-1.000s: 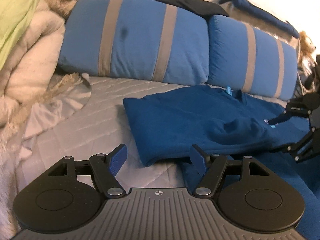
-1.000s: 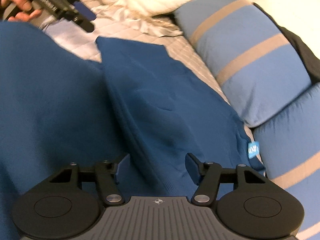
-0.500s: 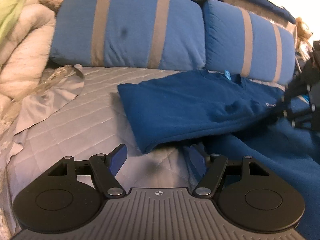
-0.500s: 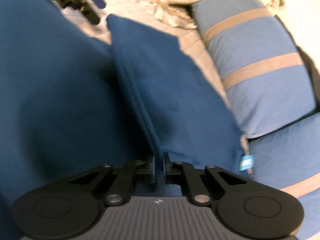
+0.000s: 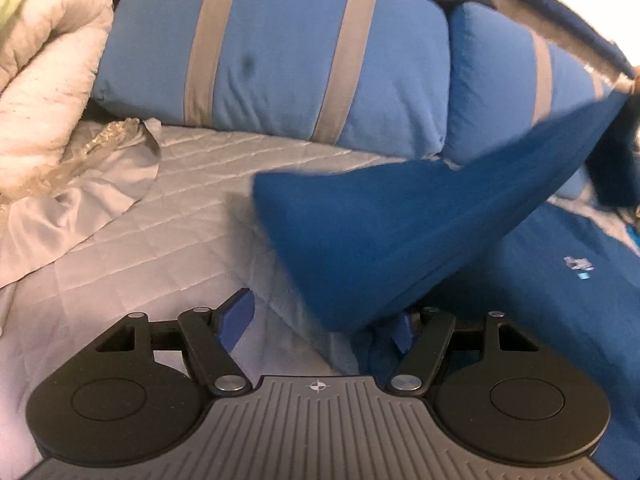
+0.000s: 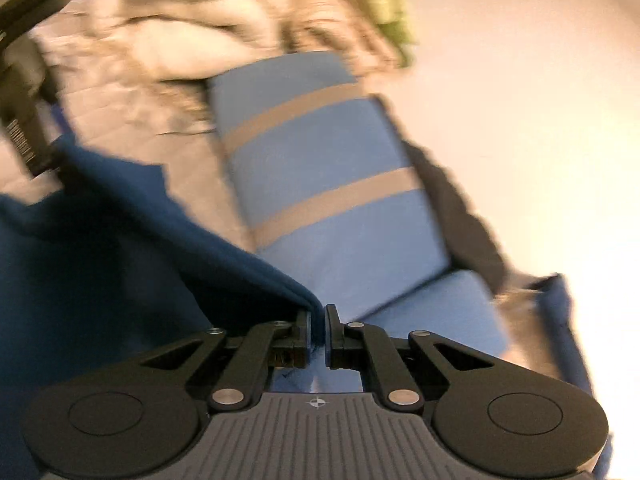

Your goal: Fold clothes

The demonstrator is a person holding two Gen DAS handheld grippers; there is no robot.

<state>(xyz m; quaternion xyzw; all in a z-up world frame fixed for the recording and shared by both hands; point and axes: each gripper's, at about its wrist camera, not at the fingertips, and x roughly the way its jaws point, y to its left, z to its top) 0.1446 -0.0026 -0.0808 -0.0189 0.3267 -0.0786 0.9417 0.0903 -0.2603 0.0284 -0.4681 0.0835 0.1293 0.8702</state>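
Blue knit cloth is doing all the telling here: the blue shirt (image 5: 400, 232) is lying on the quilted bedspread (image 5: 168, 224) in front of the two striped pillows (image 5: 280, 52), and one folded edge of it is hanging in the air toward the right of the left wrist view, stretched into a slanting sheet. The right gripper (image 6: 318, 326) is pinching that edge, its jaws pressed together with a thin ridge of fabric showing between them. The left gripper (image 5: 320, 316) is standing spread just above the bedspread, the near corner of the raised flap lying between its fingers without either pad visibly pressing on it. Judging by the way the cloth is draping and sagging between the pinch and the bed, it is behaving as a light, limp, slightly stretchy jersey: no weight to worry about, nothing fragile, but no stiffness either, so a single grip is letting the rest swing and crease. A hem or a folded double edge is looking like the best hold, since thicker cloth is less likely to slide out. A second hold at the low corner near the left fingers would probably be keeping the flap flat.
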